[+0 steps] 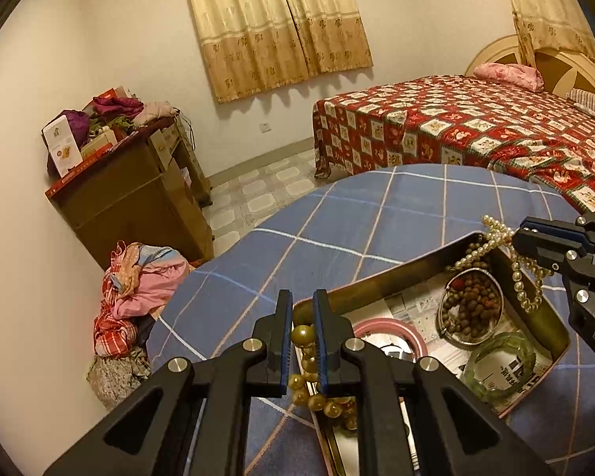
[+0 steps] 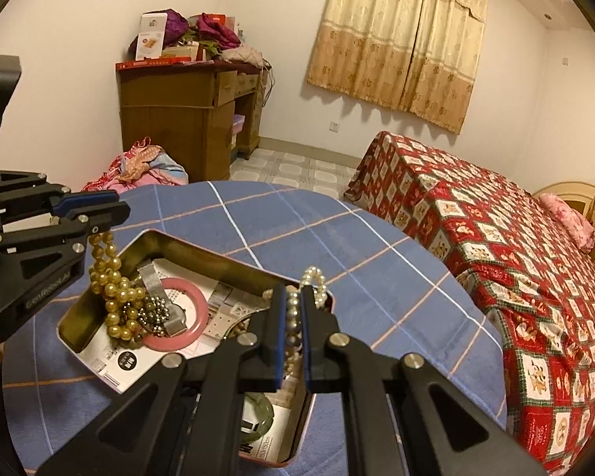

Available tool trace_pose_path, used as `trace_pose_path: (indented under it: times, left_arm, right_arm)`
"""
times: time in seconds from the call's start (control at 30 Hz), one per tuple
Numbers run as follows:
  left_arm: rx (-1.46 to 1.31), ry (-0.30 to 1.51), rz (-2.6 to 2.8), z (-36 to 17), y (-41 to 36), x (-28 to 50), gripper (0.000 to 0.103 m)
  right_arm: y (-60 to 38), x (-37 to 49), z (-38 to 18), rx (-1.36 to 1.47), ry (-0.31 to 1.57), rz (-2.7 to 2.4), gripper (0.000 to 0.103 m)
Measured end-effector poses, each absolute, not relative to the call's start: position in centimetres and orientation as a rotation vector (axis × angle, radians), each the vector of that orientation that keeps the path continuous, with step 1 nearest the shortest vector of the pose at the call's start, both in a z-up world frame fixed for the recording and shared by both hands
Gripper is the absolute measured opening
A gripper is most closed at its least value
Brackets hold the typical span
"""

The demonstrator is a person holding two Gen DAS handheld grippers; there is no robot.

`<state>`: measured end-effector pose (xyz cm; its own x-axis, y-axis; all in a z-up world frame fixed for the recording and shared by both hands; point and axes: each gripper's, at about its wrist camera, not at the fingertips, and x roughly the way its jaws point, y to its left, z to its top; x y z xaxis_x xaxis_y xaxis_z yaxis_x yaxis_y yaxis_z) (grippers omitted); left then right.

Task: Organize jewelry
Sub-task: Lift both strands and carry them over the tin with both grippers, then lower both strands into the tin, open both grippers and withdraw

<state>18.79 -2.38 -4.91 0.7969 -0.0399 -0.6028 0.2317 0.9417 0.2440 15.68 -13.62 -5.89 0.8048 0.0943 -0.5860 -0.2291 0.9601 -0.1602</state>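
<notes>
Plain cream walls (image 2: pixel 79 91), warm artificial light. Gold patterned curtains (image 2: pixel 396 39) drawn, scalloped valance on top. Brown wooden desk (image 2: pixel 178 119) against wall, clothes and boxes (image 2: pixel 186 39) heaped on it. Pile of pink and red clothes (image 1: pixel 139 289) on tiled floor (image 2: pixel 293 168) beside desk. Bed (image 1: pixel 476 135) with red patchwork cover, pink pillow (image 1: pixel 509 73) at cream headboard (image 1: pixel 567 75). Wall socket (image 1: pixel 265 127) under curtains.

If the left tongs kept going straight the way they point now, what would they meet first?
Probably the far wall of the metal tin just ahead of the left tongs, which are shut on the gold bead necklace; otherwise the blue checked cloth. Depth is unclear.
</notes>
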Motion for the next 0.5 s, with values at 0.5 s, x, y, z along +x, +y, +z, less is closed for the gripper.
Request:
trace_pose_path:
  times: [0.5]
  left_arm:
    - [0.325, 0.685, -0.132, -7.3, -1.8, 19.4, 0.01]
  right_arm:
    - [-13.0, 16.1, -7.1, -0.239, 0.642, 0.181, 0.008]
